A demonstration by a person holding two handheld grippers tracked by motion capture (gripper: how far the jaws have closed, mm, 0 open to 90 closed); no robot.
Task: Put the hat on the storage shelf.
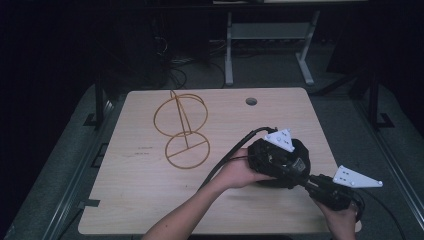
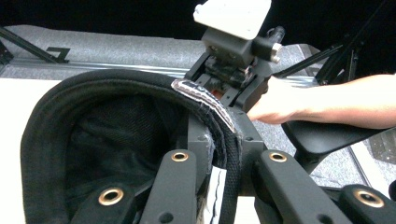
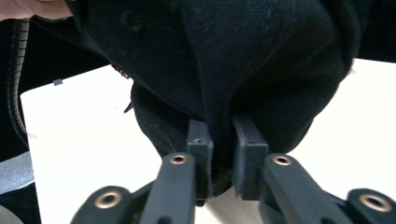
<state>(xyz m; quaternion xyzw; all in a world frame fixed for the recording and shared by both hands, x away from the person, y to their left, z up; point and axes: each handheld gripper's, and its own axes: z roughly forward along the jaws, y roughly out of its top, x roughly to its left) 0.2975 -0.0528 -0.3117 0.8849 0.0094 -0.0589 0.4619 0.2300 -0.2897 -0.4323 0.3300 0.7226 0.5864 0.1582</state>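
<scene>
A black fabric cap (image 1: 302, 151) is held over the right part of the wooden table (image 1: 140, 200), between my two grippers. My left gripper (image 1: 292, 165) reaches in from the left. In the left gripper view its jaws (image 2: 223, 136) are shut on the cap's rim (image 2: 205, 100), with the hollow inside (image 2: 116, 130) facing the camera. My right gripper (image 1: 305, 181) comes from the lower right. Its pads (image 3: 226, 144) pinch a fold of the cap's dark cloth (image 3: 261, 56) just above the tabletop.
A gold wire stand (image 1: 182, 131), made of an upright ring on a round base, sits on the left middle of the table. A cable hole (image 1: 251, 101) lies near the far edge. Another table's grey legs (image 1: 229, 50) stand behind.
</scene>
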